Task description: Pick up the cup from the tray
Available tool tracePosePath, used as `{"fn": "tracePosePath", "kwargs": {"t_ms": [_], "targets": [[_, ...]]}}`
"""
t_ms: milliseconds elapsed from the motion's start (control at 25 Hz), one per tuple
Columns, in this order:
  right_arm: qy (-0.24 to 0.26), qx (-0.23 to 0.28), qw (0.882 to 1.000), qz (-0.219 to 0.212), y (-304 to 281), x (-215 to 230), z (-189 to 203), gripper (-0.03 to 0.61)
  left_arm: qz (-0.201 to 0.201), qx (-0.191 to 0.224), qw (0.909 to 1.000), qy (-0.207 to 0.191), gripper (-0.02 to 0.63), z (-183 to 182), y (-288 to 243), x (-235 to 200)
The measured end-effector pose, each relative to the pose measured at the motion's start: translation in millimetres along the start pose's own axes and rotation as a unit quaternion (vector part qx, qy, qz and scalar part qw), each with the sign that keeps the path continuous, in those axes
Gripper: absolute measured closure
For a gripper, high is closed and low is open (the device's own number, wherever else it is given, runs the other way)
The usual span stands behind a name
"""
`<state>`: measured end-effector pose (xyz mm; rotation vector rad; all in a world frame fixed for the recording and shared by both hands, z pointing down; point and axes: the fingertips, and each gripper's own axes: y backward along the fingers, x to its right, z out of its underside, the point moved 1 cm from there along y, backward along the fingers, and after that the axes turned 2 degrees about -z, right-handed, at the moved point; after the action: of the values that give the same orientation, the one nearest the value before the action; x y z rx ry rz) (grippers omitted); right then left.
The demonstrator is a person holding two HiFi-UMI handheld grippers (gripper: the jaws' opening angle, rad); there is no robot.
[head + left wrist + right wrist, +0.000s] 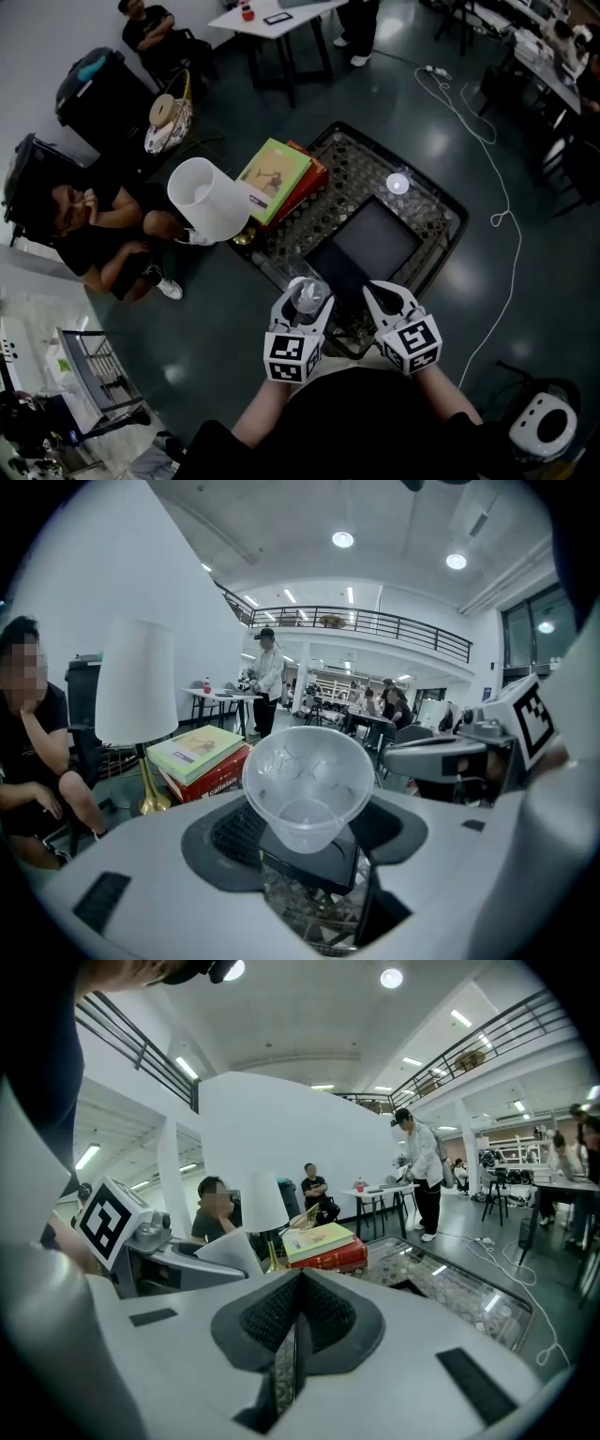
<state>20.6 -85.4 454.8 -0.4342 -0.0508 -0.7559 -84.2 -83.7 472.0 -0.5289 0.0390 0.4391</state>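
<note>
A clear plastic cup [307, 296] sits upright between the jaws of my left gripper [306, 298], which is shut on it. It is held above the near edge of the table. In the left gripper view the cup [307, 794] fills the gap between the wide-set pads, its mouth tipped toward the camera. The dark tray [375, 239] lies on the patterned table, just beyond and right of the cup; its corner [319, 862] shows under the cup. My right gripper [388, 298] hangs beside the left one over the tray's near edge. It is shut [298, 1330] and holds nothing.
Stacked books [278, 176] lie at the table's far left, next to a white-shaded lamp [208, 198]. A small round white thing [397, 183] rests on the table top [431, 211] behind the tray. A seated person [89, 230] is at left; a cable [487, 150] runs over the floor at right.
</note>
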Motion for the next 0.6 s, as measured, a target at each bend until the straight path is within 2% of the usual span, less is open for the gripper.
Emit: {"fn": "tracePosePath", "kwargs": {"t_ms": [600], "targets": [[0.012,0.004,1.000,-0.003,9.6,-9.2,-3.3,0.566,0.018,0.016,0.9993,-0.028,0.333,-12.9,1.7,18.3]]}}
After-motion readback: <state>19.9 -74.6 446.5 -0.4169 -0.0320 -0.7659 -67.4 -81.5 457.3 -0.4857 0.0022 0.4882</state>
